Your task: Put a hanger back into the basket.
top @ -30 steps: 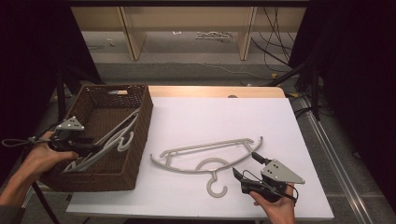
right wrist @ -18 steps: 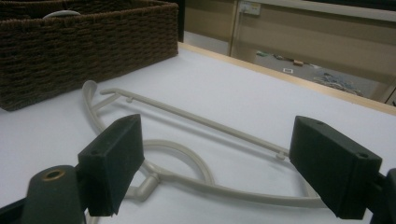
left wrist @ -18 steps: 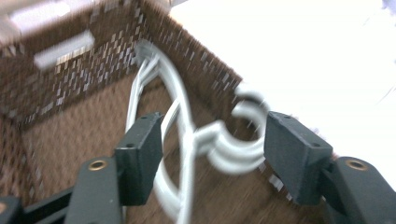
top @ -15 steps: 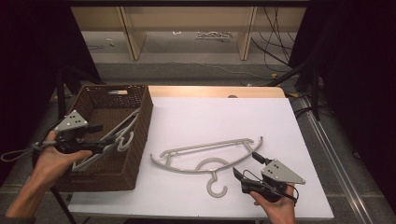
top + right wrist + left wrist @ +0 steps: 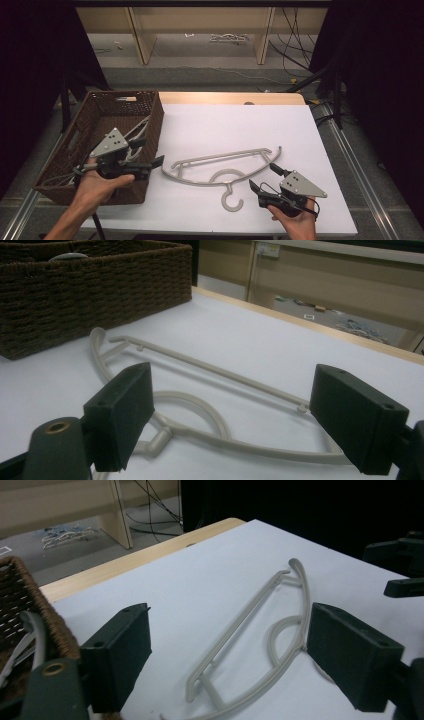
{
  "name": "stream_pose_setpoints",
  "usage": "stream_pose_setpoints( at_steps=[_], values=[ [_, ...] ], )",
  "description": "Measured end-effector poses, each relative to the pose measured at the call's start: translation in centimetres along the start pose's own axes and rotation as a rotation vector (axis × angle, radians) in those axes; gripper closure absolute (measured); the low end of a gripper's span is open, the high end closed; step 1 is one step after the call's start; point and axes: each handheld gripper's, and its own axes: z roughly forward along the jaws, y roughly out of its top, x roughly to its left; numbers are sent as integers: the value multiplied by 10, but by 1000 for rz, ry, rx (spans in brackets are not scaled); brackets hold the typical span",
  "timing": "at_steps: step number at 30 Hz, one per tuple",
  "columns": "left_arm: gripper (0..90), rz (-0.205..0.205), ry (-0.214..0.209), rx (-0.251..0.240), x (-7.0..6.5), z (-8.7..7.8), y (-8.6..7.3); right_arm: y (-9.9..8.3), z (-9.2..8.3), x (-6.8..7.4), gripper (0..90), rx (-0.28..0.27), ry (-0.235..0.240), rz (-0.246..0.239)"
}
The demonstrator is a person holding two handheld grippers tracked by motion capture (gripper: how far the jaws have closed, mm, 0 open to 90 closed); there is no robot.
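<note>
High view: hanger (image 5: 220, 162) flat on table, long axis left-right, hook toward person; both claws spread, empty.

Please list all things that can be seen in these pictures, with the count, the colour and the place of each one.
hanger: one, light grey, flat on the white table top, mid-front.
basket: one, dark brown wicker, at the table's left edge.
hangers in basket: light grey, number unclear.
table: one, white top with a wooden far edge.
left gripper: black, open, at the basket's right wall.
right gripper: black, open, near the hanger's right end.
</note>
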Motion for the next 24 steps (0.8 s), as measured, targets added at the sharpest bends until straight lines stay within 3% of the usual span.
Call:
stream_pose_setpoints(
  at_steps=[2, 10, 15, 24],
  values=[
    [163, 9, -10, -21, -7, 6, -1, 0, 0, 1, 187, 12, 7, 16],
    [163, 23, -25, -52, -31, 27, -14, 0, 0, 0, 187, -2, -2, -3],
    [165, 25, -34, -56, -37, 37, -20, 0, -1, 0, 187, 6, 4, 7],
    [164, 49, -71, -10, -47, 58, -37, 0, -1, 1, 187, -2, 21, 25]
  ],
)
